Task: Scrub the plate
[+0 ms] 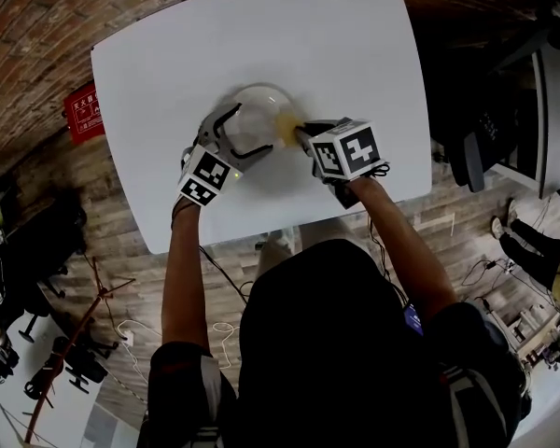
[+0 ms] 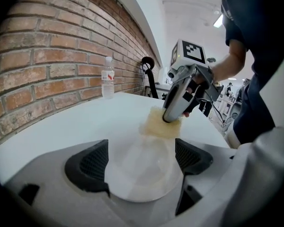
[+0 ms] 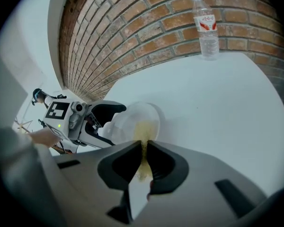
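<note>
Plate (image 1: 258,110): pale, on the white table (image 1: 336,54), toward its near edge.
Left gripper (image 2: 142,160): jaws spread wide, pads clasping the plate's near rim on both sides.
Right gripper (image 3: 144,150): jaws pinched on a yellow sponge (image 2: 158,124), which is pressed on the plate's right rim.
Bottle (image 3: 206,25): at the table's far edge; red-and-white label, print unreadable.
Red sign (image 1: 84,112): left of the table; white characters too small to read.

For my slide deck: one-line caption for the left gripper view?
Left gripper holds the white plate between its jaws; right gripper presses a yellow sponge onto its far edge.
</note>
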A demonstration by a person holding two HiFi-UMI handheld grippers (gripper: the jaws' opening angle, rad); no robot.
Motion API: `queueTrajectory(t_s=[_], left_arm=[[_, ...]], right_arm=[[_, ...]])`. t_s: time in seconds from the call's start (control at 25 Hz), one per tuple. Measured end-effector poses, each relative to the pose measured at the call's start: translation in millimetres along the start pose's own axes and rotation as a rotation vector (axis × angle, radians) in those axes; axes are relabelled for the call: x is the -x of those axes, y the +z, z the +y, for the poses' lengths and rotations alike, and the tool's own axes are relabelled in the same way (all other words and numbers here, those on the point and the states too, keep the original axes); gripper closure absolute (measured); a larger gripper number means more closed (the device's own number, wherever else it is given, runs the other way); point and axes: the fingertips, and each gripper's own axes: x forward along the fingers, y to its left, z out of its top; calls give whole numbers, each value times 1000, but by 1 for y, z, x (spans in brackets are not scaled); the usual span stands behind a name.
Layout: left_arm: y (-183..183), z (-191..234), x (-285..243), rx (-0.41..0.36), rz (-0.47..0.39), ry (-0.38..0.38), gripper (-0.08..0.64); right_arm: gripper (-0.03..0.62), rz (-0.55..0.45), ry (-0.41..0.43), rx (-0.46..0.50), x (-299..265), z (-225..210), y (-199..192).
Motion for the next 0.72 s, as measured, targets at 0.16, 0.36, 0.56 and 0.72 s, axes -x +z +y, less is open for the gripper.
queueTrajectory(t_s=[0.16, 0.36, 0.56, 0.72], left_arm=[[16, -3, 8, 19, -36, 22, 117], [45, -9, 27, 19, -91, 80, 118], [71, -17, 49, 22, -136, 146, 120], [87, -28, 71, 6, -156, 186, 120]], right_arm=[[549, -15, -2, 8, 9, 2, 2], [549, -60, -3, 26, 23, 10, 11], [549, -124, -4, 63, 42, 26, 26], [549, -170, -9, 92, 59, 39, 36]])
